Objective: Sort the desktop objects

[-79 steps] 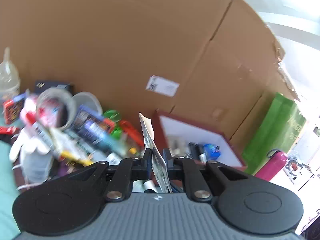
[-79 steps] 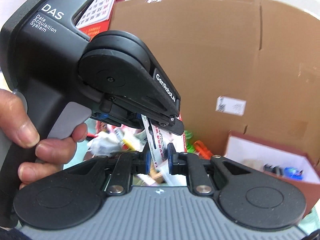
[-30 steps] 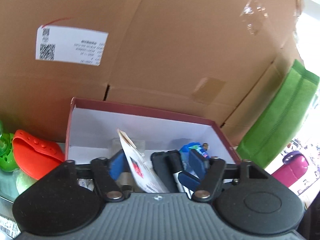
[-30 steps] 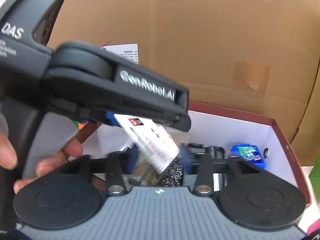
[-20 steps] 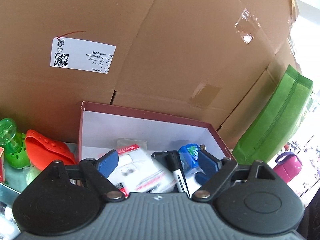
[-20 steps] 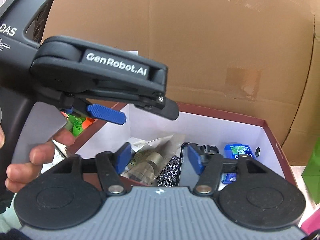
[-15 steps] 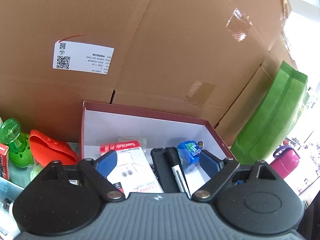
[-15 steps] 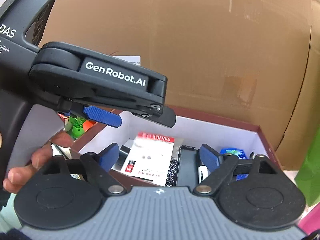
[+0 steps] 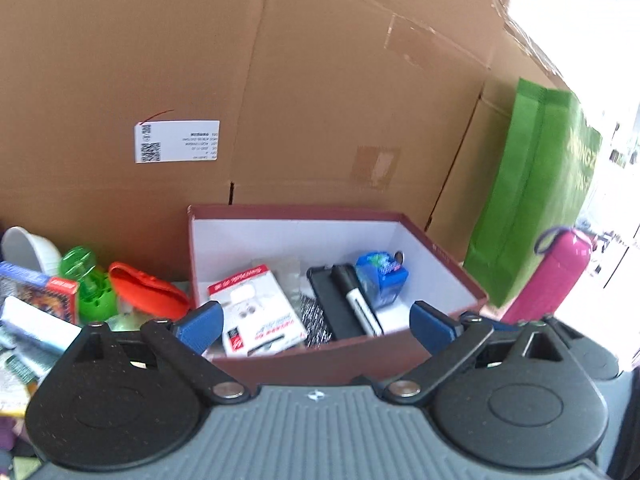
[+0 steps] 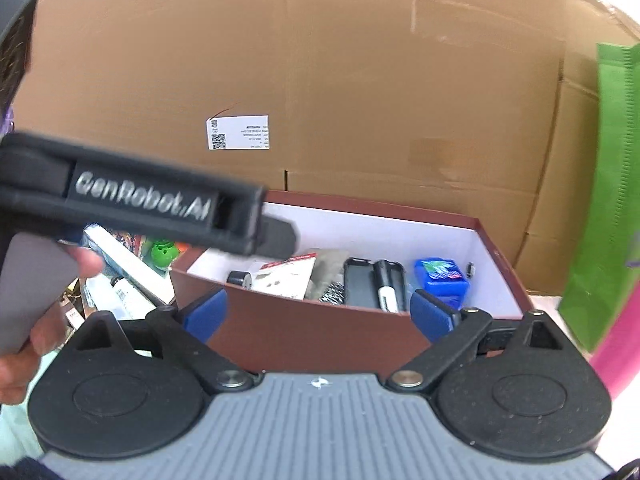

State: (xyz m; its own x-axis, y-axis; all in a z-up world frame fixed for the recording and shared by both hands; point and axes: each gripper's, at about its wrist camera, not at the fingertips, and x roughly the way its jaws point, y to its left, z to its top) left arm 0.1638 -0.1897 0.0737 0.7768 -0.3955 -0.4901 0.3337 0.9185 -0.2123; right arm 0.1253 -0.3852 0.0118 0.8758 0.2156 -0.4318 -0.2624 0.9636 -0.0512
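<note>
Earbud package (image 9: 256, 312) lies flat in maroon box (image 9: 440, 252), 11 o'clock of my left tongs (image 9: 316, 326). Both tongs spread wide, empty; right tongs (image 10: 318, 310). I'd lift clear before next pick.

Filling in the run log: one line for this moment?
left gripper: open, empty | right gripper: open, empty | white earbud pack: lying in maroon box

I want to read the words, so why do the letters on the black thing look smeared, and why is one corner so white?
Right wrist view: the left gripper is close and motion-blurred, smearing its lettering, while the maroon box looks sharper. Left wrist view: bright light washes out the upper right corner beyond the green bag, and the fisheye lens bends the cardboard box edges.
</note>
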